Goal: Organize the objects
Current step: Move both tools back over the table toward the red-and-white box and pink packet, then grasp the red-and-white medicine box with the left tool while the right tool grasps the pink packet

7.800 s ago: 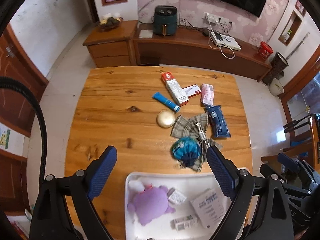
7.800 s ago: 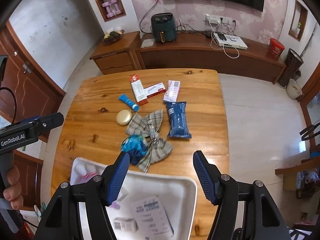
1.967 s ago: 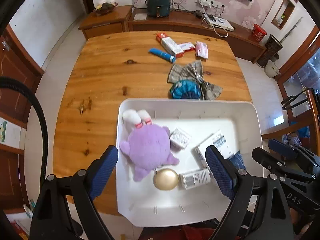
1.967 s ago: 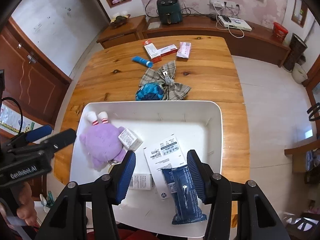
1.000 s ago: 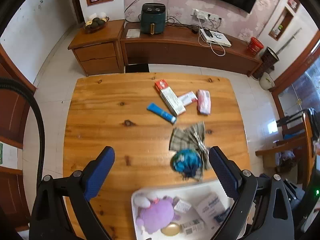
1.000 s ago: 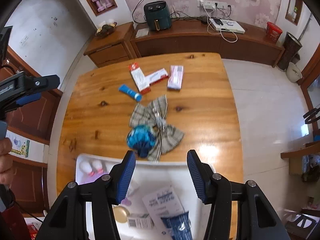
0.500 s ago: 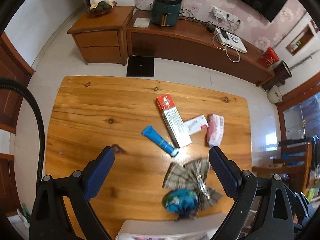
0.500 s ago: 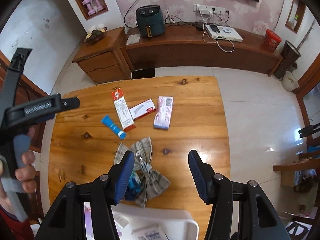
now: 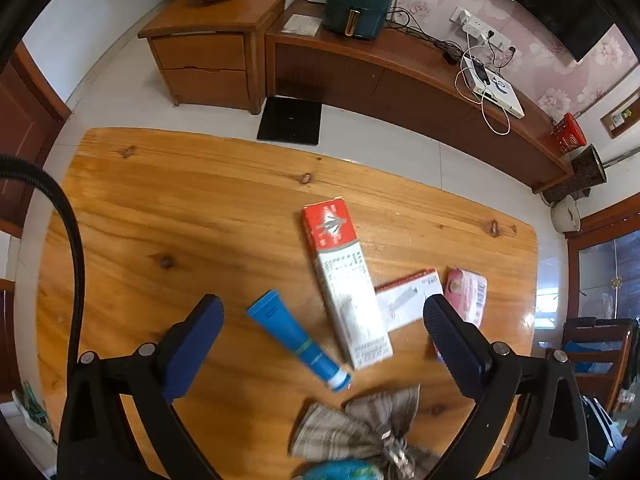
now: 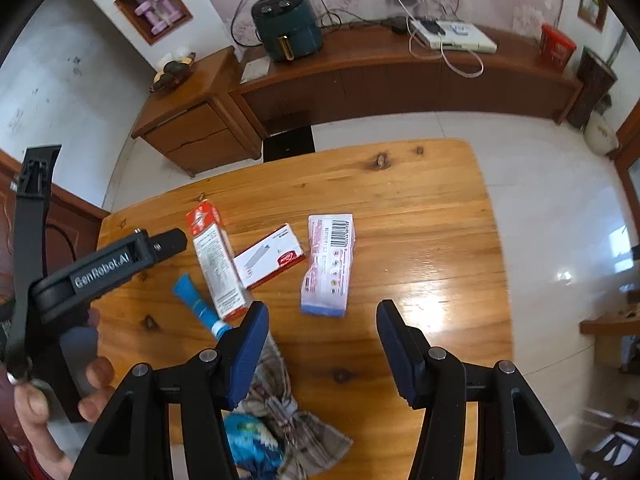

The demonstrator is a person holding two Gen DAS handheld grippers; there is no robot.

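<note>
On the wooden table (image 9: 200, 208) lie a blue tube (image 9: 298, 340), a long red-and-white box (image 9: 344, 280), a small white-and-red box (image 9: 408, 300) and a pink packet (image 9: 466, 294). My left gripper (image 9: 320, 320) is open and empty, hovering above the tube and the long box. My right gripper (image 10: 320, 320) is open and empty, just short of the pink packet (image 10: 330, 264). The right wrist view also shows the tube (image 10: 196, 300), the long box (image 10: 216, 260), the small box (image 10: 268, 260) and the left gripper's body (image 10: 108, 268) at the left.
A plaid cloth (image 9: 360, 432) with a blue bundle (image 10: 252, 440) lies at the near edge of both views. Behind the table stand a wooden cabinet (image 9: 208, 44) and a long sideboard with a green air fryer (image 9: 356, 0). The white tray is out of view.
Both grippers have moved forward from over the white tray toward the far items. The tray, with the gold disc and blue packet in it, has dropped out of view. Both stay open.
</note>
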